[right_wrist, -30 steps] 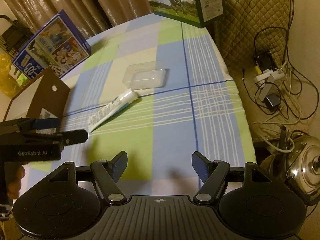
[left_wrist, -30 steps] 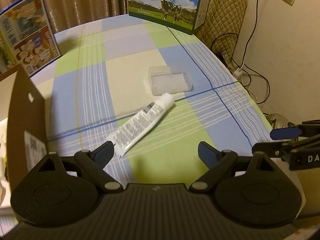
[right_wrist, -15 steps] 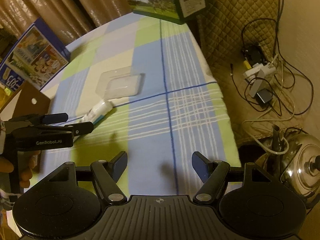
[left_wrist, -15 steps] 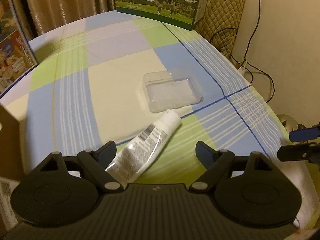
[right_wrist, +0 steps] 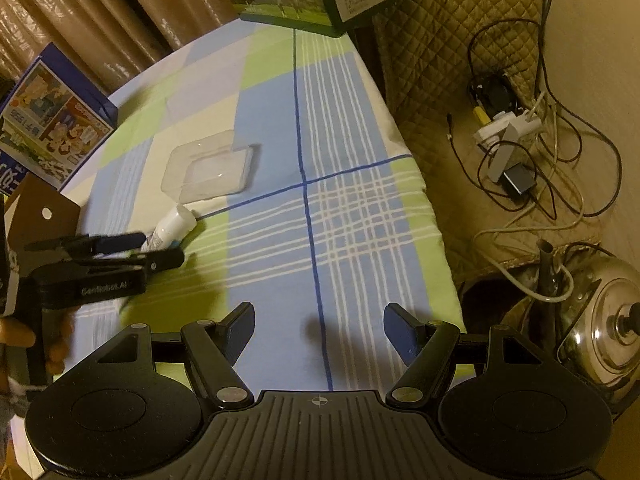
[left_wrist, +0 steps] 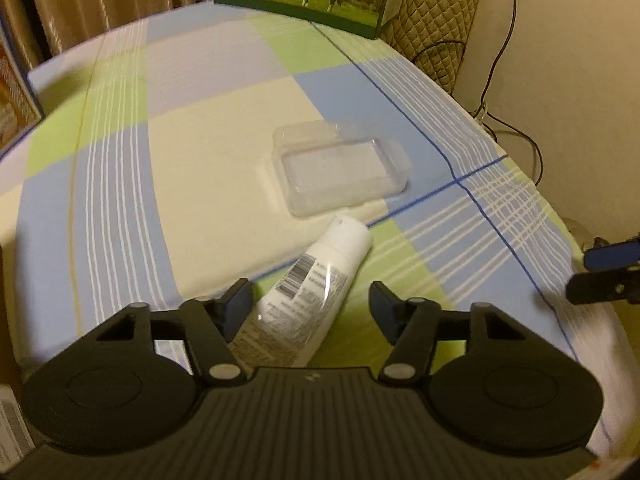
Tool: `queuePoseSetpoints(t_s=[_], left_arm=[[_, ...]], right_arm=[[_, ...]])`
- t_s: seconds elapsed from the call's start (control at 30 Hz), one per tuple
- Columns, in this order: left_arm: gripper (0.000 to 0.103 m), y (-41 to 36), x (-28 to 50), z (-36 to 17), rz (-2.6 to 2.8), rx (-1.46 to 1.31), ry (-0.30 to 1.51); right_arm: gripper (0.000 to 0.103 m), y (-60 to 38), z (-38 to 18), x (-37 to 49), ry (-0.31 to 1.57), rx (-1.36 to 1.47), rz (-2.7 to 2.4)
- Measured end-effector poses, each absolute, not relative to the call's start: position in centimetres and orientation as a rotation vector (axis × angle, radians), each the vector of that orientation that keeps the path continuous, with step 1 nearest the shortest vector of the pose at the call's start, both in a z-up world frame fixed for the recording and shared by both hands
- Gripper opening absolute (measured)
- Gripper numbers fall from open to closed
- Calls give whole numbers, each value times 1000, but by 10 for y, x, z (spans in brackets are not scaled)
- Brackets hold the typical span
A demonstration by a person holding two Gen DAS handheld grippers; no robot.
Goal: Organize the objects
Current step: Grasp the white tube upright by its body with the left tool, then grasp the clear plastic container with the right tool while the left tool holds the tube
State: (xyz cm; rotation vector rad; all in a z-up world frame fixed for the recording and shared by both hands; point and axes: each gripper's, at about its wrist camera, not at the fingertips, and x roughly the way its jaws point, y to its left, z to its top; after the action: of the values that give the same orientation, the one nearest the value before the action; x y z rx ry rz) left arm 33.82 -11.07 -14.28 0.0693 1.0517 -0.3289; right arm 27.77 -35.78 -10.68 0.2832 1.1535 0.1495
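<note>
The left gripper (left_wrist: pixel 310 306) hangs low over the checked tablecloth (left_wrist: pixel 200 160), its jaws spread wide around a white tube (left_wrist: pixel 308 292) lying just short of a clear plastic tray (left_wrist: pixel 340 172). The right gripper (right_wrist: pixel 319 328) gapes empty near the table's edge.

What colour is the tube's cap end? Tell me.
White, the same as the tube body, which carries black print and a barcode. The left wrist view shows it best.

Dim, warm yellowish indoor light, soft shadows, slight motion blur, and strong fisheye bending at the edges.
</note>
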Motion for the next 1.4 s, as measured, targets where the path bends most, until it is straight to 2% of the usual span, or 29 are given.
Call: queuePoseSetpoints(t_s=[0.37, 0.47, 0.5, 0.73, 0.97, 1.03, 1.07, 1.1, 1.2, 1.4], left_arm=[[52, -120, 322, -140, -337, 15, 1081], [43, -121, 326, -141, -328, 27, 1070], [35, -122, 326, -141, -320, 37, 1065], [34, -110, 316, -140, -234, 31, 1055], [34, -65, 302, -141, 0, -35, 1055], [34, -53, 300, -142, 47, -50, 1057], [34, -48, 298, -141, 67, -54, 1058], [34, -44, 298, -142, 81, -60, 1058], [35, -34, 295, -142, 124, -74, 1059], [35, -20, 290, -142, 162, -99, 1070]], right_arm=[[69, -359, -113, 280, 1171, 277, 150], [69, -359, -114, 279, 1173, 277, 151], [69, -358, -114, 279, 1174, 276, 151], [69, -347, -115, 290, 1157, 222, 194], [68, -328, -110, 322, 1052, 141, 249], [58, -321, -107, 335, 1008, 132, 277], [44, -317, -105, 342, 983, 134, 293], [36, -313, -104, 350, 964, 136, 303], [29, -299, -99, 374, 900, 133, 353], [28, -275, -111, 423, 903, 149, 420]])
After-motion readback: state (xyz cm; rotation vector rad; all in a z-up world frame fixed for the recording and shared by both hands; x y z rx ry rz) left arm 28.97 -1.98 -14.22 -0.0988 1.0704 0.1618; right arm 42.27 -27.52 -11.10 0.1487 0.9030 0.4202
